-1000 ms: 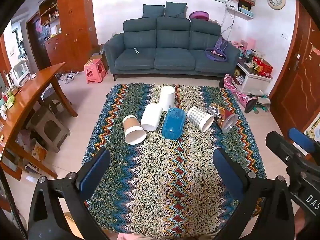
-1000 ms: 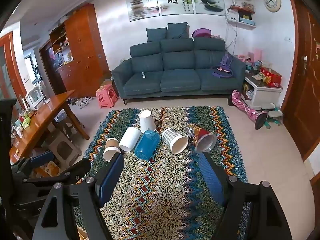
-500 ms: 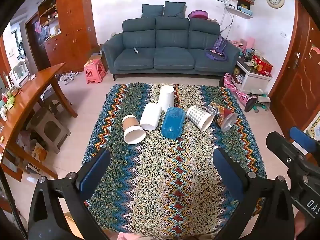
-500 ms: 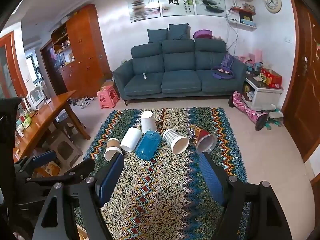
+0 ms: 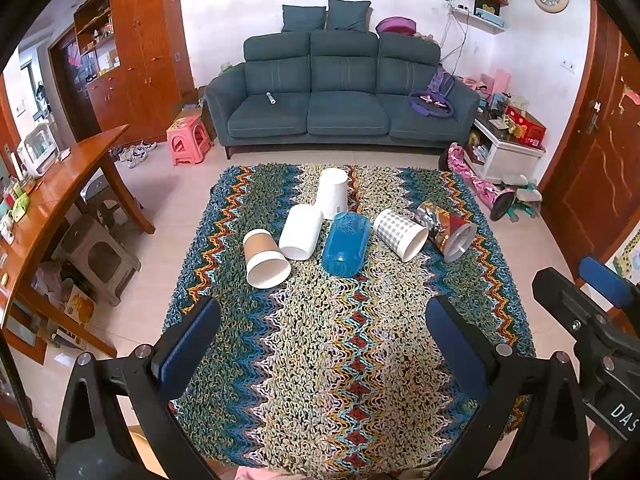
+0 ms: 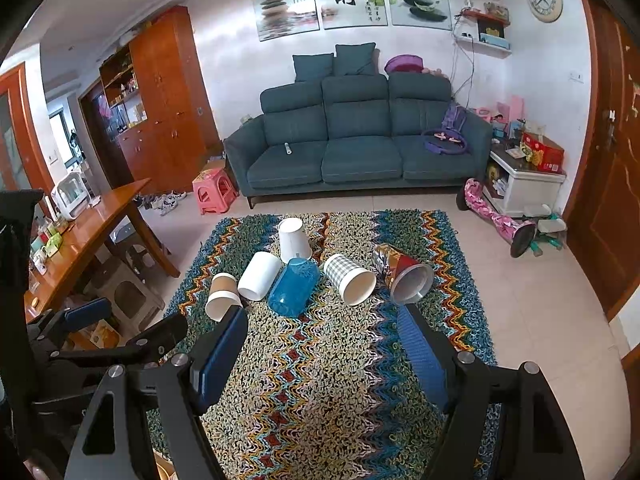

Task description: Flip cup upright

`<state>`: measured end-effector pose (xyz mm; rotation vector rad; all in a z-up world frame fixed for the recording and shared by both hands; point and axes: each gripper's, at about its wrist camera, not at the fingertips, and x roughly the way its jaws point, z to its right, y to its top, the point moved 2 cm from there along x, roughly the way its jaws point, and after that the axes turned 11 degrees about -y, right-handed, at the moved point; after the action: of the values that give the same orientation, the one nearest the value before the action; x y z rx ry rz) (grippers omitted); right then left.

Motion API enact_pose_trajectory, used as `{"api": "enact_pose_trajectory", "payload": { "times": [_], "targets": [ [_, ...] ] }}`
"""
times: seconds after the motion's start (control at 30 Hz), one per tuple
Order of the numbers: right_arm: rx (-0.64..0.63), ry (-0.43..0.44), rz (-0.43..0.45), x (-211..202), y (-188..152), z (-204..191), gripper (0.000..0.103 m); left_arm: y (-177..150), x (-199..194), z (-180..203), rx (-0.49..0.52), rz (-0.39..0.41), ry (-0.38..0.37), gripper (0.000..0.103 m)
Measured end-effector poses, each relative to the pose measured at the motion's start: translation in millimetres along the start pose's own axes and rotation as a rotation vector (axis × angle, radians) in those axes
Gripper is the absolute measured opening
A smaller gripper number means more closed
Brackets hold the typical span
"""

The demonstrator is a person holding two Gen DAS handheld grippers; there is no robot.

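Several cups lie on a zigzag rug (image 5: 320,340) (image 6: 320,380). On their sides are a brown paper cup (image 5: 265,258) (image 6: 221,295), a white cup (image 5: 301,232) (image 6: 259,275), a blue plastic cup (image 5: 345,243) (image 6: 294,286), a checked cup (image 5: 400,234) (image 6: 349,279) and a red-and-silver cup (image 5: 447,231) (image 6: 402,272). Behind them a white cup (image 5: 332,194) (image 6: 294,240) stands upside down. My left gripper (image 5: 320,344) is open and empty, well short of the cups. My right gripper (image 6: 322,354) is open and empty too, its fingers just before the row.
A blue sofa (image 5: 340,96) stands beyond the rug, with a pink stool (image 5: 188,140) to its left. A wooden table (image 5: 52,184) and grey stools line the left side. A white side cabinet (image 5: 508,148) and a pink toy sit at right; wooden doors beyond.
Both grippers have drifted very slightly; the right view has crept a little back and up. The cups have not moved and both grippers stay open.
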<state>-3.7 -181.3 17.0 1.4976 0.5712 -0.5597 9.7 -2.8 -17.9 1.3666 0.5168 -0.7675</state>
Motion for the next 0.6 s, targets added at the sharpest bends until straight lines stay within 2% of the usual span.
{"api": "enact_pose_trajectory", "payload": {
  "times": [0.3,0.6],
  "targets": [
    [0.007,-0.002,-0.019,8,2,2,0.078,-5,6,-4,0.008,-0.008,0.003,0.102],
    [0.019,-0.013,-0.041,27,4,8,0.078,9,28,-11,-0.001,-0.042,0.01,0.102]
  ]
}}
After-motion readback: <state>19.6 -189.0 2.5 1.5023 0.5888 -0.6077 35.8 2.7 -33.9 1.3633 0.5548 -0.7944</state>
